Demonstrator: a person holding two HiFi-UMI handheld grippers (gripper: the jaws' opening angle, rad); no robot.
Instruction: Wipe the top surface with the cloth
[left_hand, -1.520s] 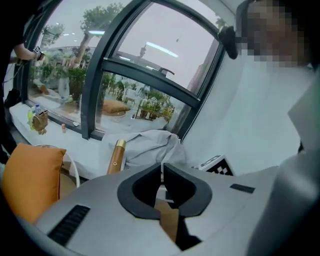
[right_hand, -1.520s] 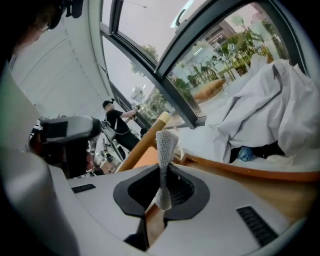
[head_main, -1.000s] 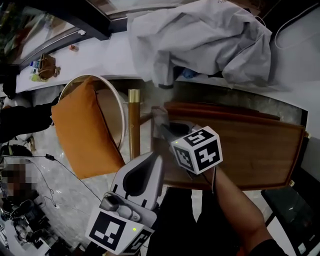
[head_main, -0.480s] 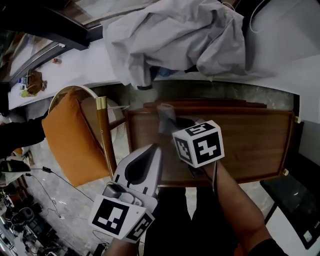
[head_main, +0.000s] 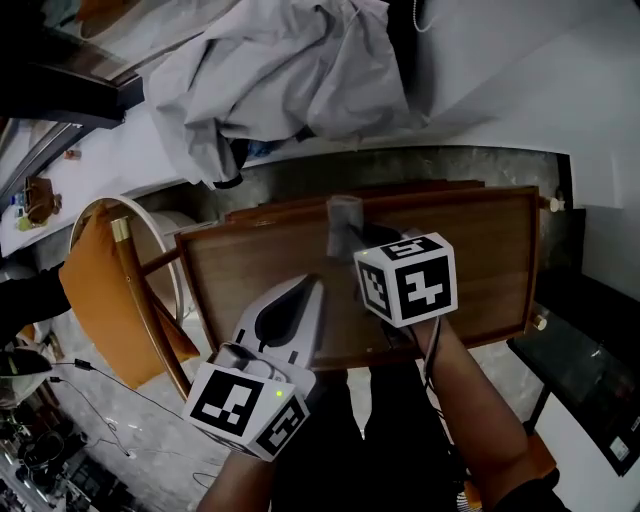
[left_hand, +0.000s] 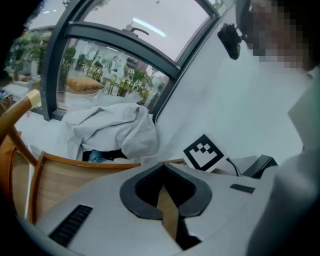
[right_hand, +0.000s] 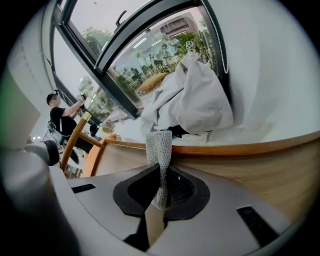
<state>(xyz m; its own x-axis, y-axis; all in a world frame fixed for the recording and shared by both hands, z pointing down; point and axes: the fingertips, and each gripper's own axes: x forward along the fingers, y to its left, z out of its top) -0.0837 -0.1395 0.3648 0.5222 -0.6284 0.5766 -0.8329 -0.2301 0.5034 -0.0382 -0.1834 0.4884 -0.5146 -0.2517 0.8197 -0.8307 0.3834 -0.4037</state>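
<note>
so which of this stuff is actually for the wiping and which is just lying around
For the job: cloth in the right gripper; wooden table top.
Lying about: grey sheet heap; chair; orange cushion; left gripper, shut, empty.

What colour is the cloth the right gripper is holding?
Light grey, with a fine woven texture. The cloth shows best in the right gripper view.

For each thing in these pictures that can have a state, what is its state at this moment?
right gripper: shut on the cloth.
left gripper: jaws together, holding nothing.
cloth: bunched narrow, sticking out ahead of the jaws.
wooden top: both grippers over it.
orange cushion: standing on edge in the chair.
grey fabric: crumpled in a heap on the white ledge.
</note>
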